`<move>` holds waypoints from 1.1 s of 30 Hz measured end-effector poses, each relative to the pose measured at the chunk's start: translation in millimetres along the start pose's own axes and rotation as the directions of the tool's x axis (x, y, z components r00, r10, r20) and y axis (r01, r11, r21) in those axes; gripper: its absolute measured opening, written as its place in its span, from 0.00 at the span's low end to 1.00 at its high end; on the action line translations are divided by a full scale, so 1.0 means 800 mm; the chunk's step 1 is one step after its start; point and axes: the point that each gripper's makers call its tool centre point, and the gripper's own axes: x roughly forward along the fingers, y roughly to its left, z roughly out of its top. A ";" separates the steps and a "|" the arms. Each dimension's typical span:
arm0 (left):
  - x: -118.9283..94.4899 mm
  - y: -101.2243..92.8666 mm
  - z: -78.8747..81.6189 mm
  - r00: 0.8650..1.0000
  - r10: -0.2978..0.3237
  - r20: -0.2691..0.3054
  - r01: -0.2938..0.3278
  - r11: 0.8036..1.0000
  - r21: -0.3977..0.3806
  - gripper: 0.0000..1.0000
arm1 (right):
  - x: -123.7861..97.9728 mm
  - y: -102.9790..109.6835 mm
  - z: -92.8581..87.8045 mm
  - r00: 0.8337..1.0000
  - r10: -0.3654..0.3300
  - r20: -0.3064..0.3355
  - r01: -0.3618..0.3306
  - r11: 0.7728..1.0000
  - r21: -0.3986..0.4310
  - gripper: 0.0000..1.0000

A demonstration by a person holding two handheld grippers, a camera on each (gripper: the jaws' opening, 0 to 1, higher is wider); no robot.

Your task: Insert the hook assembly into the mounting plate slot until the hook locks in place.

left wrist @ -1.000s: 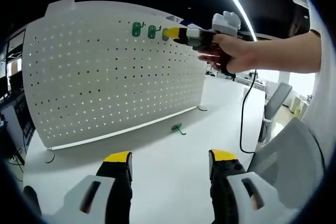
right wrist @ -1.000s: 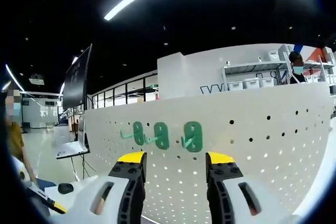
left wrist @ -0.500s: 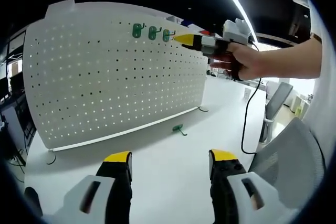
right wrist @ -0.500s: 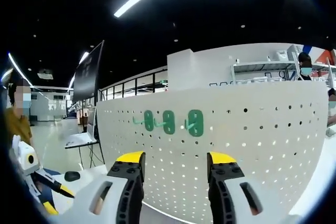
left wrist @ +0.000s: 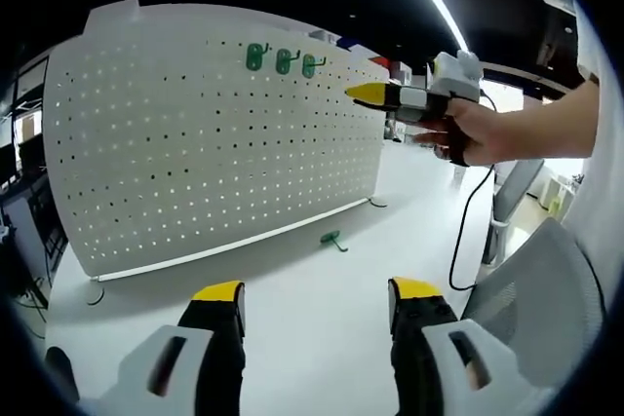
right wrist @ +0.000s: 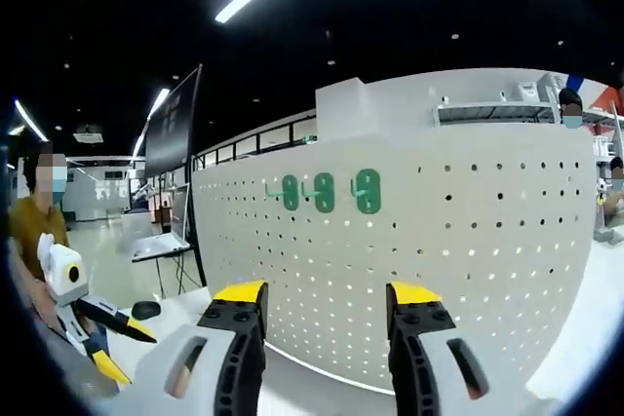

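hooks (left wrist: 282, 59) three abreast on pegboard (left wrist: 195, 143), spare hook (left wrist: 332, 238) on table (left wrist: 322, 309); both grippers' fingers apart, empty

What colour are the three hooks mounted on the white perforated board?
Green: the three hooks on the white perforated board show best in the right gripper view.

A grey mesh chair (left wrist: 546, 289) stands beside the white table (left wrist: 322, 309).

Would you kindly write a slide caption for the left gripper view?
Three green hooks on the white pegboard, a fourth hook on the table, right tool nearby.
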 end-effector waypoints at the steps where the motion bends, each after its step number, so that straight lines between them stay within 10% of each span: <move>1: 0.000 0.000 0.001 1.000 0.000 0.000 0.000 1.000 0.000 0.61 | -0.001 0.000 -0.001 1.000 0.003 -0.002 -0.003 1.000 0.003 0.47; 33: -0.001 0.004 0.004 1.000 0.005 0.007 -0.005 1.000 -0.002 0.62 | -0.052 0.013 -0.059 0.994 0.027 -0.108 -0.024 0.999 0.027 0.50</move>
